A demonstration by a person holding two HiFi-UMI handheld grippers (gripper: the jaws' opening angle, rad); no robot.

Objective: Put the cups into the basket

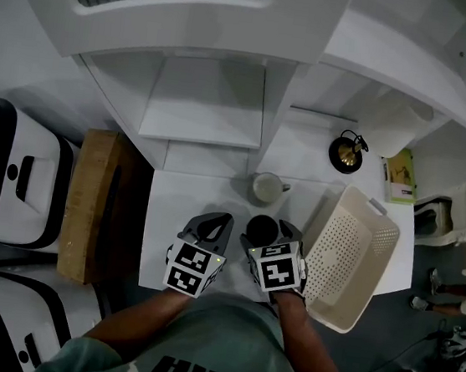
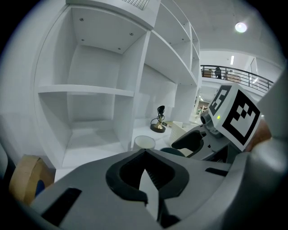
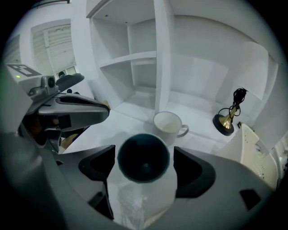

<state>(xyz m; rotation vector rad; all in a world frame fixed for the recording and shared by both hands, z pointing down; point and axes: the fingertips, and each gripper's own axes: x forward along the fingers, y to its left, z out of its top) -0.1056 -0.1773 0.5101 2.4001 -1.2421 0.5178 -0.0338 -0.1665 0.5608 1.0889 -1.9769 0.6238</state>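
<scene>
A dark cup (image 1: 260,225) stands upright on the white table (image 1: 181,200), and a white mug (image 1: 265,187) with a handle stands just behind it. The cream perforated basket (image 1: 351,254) lies to the right. My right gripper (image 1: 271,233) is open and straddles the dark cup (image 3: 144,157). One pad sits on each side of the cup, with a thin gap to its wall. The white mug (image 3: 167,123) shows just beyond. My left gripper (image 1: 222,219) hovers left of the dark cup. Its tips (image 2: 145,152) meet with nothing between them.
A black-and-brass lamp (image 1: 347,151) stands behind the basket, beside a green booklet (image 1: 399,174). White shelf compartments (image 1: 205,102) rise at the back of the table. A brown box (image 1: 87,205) and white appliances (image 1: 7,170) stand to the left.
</scene>
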